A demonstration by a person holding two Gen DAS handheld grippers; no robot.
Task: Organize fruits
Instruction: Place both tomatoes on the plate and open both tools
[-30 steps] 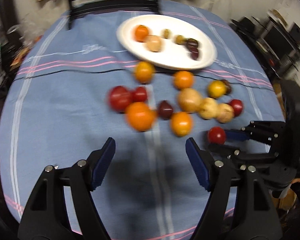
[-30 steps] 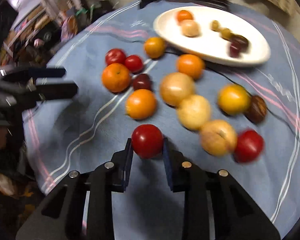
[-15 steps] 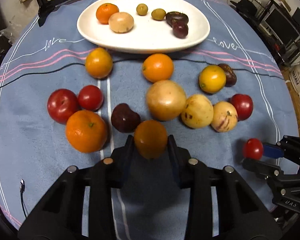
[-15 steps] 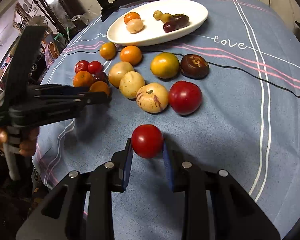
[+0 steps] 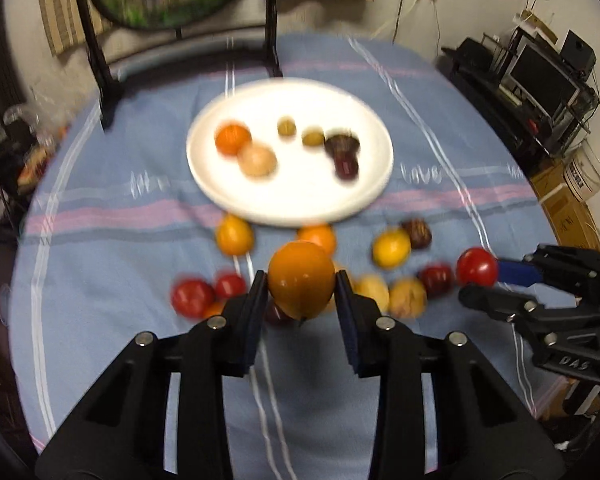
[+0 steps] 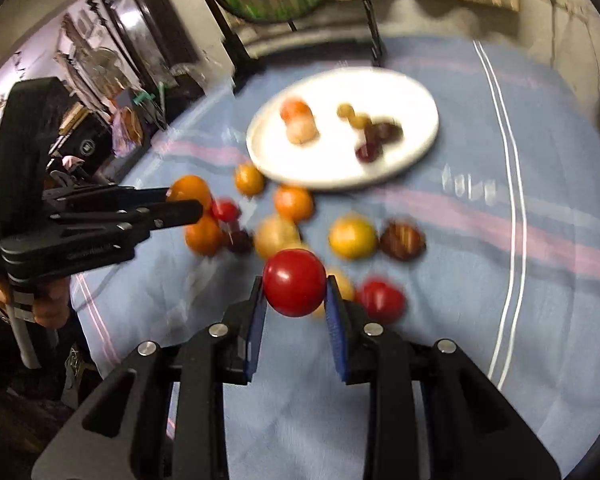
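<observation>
Motion blur smears the white plate (image 5: 364, 200) and the fruits on it, so their kinds stay unclear. The orange (image 5: 301, 285) hides fruit behind it, and the red tomato (image 6: 294, 282) covers a yellowish fruit.

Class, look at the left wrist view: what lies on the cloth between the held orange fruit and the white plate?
One smaller orange fruit sits directly between the held orange fruit and the white plate; otherwise only blue cloth shows.

Red tomato (image 6: 295, 282): smooth, glossy skin. Orange fruit (image 5: 301, 285): smooth, slight sheen. Plate (image 5: 374, 184): white, glossy. Tablecloth (image 5: 112, 264): woven cloth, matt. Gripper pads (image 6: 334, 328): blue, ribbed; bodies looked matt black plastic, metal screws.
</observation>
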